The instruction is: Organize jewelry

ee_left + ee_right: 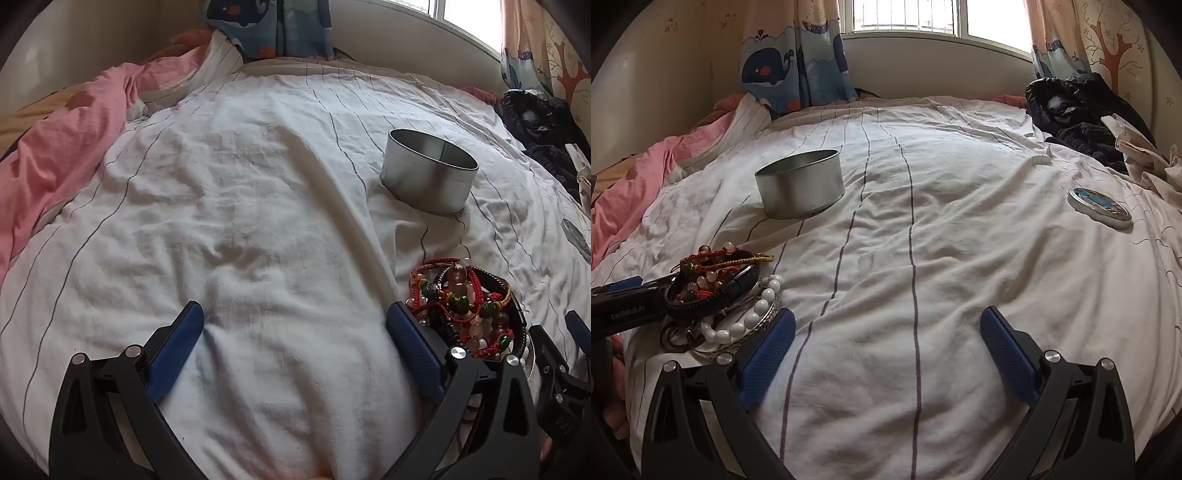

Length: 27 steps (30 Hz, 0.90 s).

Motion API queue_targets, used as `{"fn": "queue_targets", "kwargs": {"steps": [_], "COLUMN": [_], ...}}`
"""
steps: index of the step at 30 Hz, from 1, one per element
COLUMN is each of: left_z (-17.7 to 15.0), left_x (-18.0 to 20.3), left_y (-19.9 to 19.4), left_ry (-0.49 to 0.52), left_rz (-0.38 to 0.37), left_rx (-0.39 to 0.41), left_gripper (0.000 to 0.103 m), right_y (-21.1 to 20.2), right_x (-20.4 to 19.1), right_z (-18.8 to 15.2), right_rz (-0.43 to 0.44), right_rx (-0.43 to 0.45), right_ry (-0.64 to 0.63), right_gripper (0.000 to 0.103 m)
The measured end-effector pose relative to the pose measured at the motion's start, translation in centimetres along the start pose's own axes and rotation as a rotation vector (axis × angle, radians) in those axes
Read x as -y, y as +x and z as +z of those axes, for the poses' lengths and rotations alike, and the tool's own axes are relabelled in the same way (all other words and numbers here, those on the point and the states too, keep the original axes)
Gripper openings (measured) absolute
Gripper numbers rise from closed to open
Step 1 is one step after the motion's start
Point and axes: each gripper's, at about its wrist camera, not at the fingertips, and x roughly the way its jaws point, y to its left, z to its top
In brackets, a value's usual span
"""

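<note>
Across the bed (923,229), a white striped sheet lay rumpled and soft, and everything sat on it. Taking the open metal tin (799,188) as the landmark: the jewelry pile (720,291) lay on the near side of the tin, a tangle of red cord bracelets, a dark band and a string of white beads (753,314); the tin's lid (1099,208) lay well off to its right. The right gripper (886,354) hovered nearer than the tin and right of the pile, its fingers spread as wide as they went and holding nothing. The left gripper (295,350) hovered just left of the pile, likewise wide apart and empty.

The step looked like a first pick from the pile. Doing it well would likely mean singling out one top piece, such as a red cord loop, rather than biting into the tangle. Closing across a strand would help, since round beads could slip. The sheet might bunch up into the grip if the fingers dipped too low.
</note>
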Motion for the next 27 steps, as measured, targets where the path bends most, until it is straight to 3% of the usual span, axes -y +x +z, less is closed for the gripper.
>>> {"fn": "queue_targets", "kwargs": {"steps": [15,27], "left_z": [-0.2,-1.1], "left_x": [-1.2,-0.4], "left_y": [-0.8,-1.3], "left_ry": [0.041,0.068], "left_rz": [0.0,-0.006], "left_rx": [-0.009,0.044], "left_gripper": [0.096,0.096], "right_y": [0.1,0.2], "right_x": [0.0,-0.1], "right_z": [-0.1,-0.1], "right_rz": [-0.005,-0.005], "right_rx": [0.0,0.0], "right_ry": [-0.006,-0.005], "right_gripper": [0.097,0.097]}}
